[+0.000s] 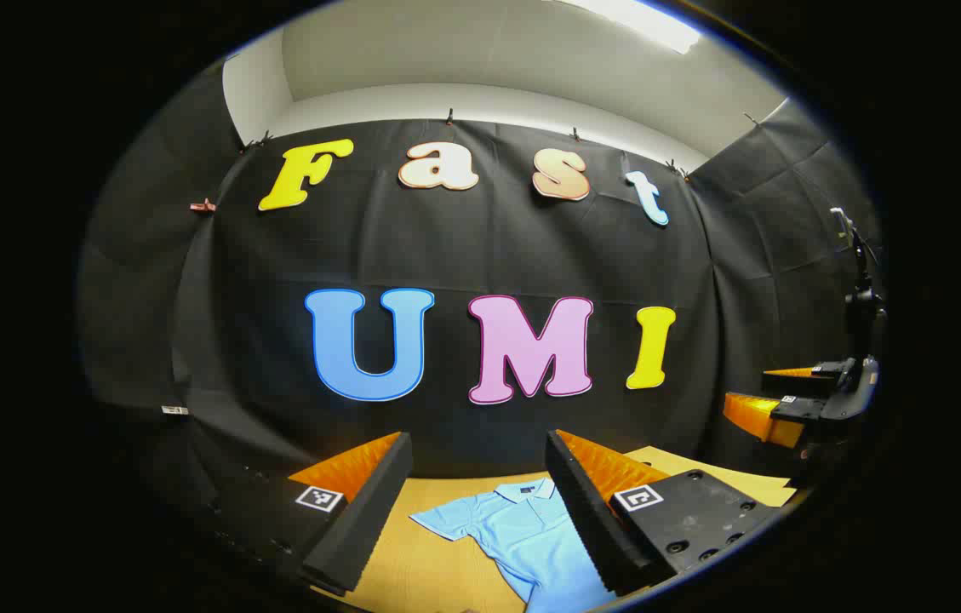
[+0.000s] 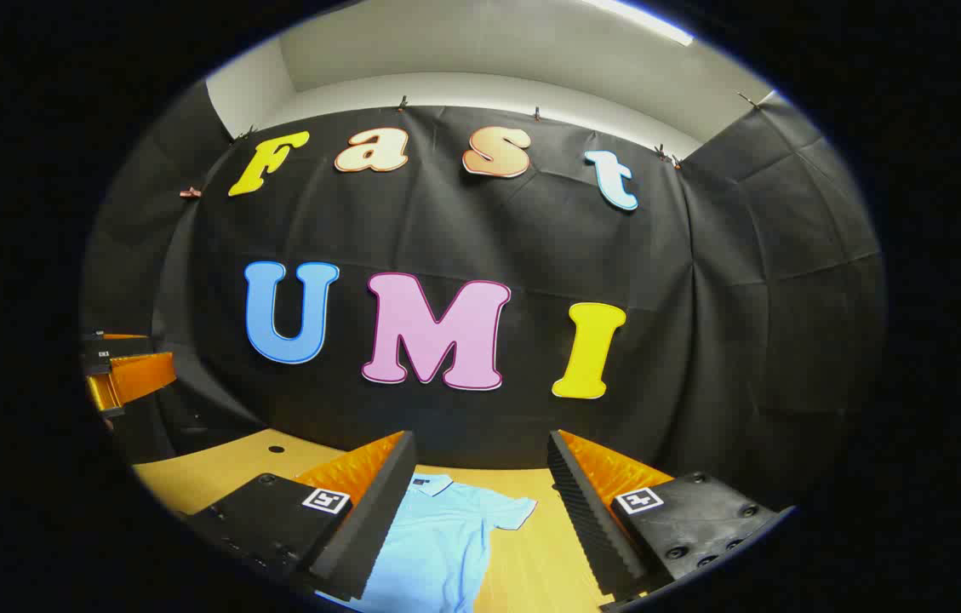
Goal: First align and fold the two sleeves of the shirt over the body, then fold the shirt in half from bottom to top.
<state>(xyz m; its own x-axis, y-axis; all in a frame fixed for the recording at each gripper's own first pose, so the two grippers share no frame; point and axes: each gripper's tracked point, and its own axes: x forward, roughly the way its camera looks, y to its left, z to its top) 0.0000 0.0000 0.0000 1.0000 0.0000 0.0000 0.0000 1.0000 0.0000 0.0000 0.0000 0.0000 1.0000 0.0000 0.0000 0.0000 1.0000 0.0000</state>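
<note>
A light blue polo shirt (image 1: 514,536) lies flat on the wooden table (image 1: 420,570), collar toward the wall. One short sleeve (image 1: 439,519) spreads out to the side in the left gripper view, and the other sleeve (image 2: 512,512) spreads out in the right gripper view. My left gripper (image 1: 478,441) hovers open above the shirt with nothing between its fingers. My right gripper (image 2: 481,439) is open too, above the shirt (image 2: 442,541), holding nothing. Each gripper also appears in the other's view, the right gripper (image 1: 782,396) far right and the left gripper (image 2: 118,375) far left.
The black cloth wall stands just behind the table's far edge. A small round hole (image 2: 276,448) sits in the tabletop (image 2: 531,553) at the back left. Bare wood flanks the shirt on both sides.
</note>
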